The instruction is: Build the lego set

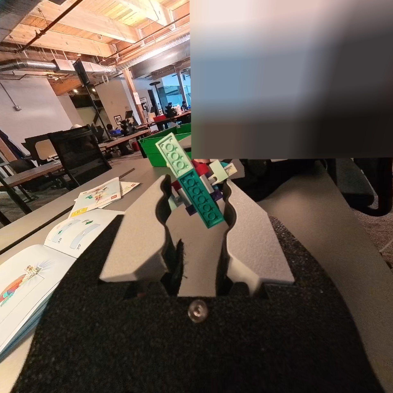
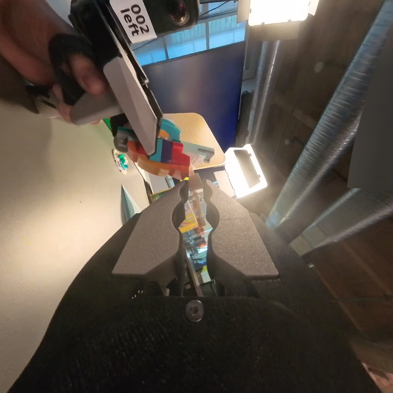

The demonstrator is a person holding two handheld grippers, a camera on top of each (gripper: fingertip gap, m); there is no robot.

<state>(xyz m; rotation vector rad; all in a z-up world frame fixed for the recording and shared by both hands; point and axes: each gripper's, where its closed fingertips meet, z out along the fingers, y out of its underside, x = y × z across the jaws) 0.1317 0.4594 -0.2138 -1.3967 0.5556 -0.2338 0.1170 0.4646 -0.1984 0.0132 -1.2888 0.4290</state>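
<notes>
Left gripper [image 1: 196, 180] fingers clamp the lego model [image 1: 196, 191]; right gripper [image 2: 195, 184] fingers narrowly parted below it.

Left wrist view is sitting just behind the left gripper [image 1: 196, 191], looking forward along its jaws at a low angle over the worktop [image 1: 136, 176], facing out into the room; the lego build [image 1: 191, 185] is filling the near centre, very close. Right wrist view is riding behind the right gripper [image 2: 194, 185], rolled sideways so the worktop [image 2: 53, 191] is running up the left edge, and tilting up toward ceiling ducting [image 2: 331, 131]. Both views are sharing the lego build [image 2: 168, 155]; the right view is also catching the left gripper [image 2: 136, 119] from outside, close.
</notes>
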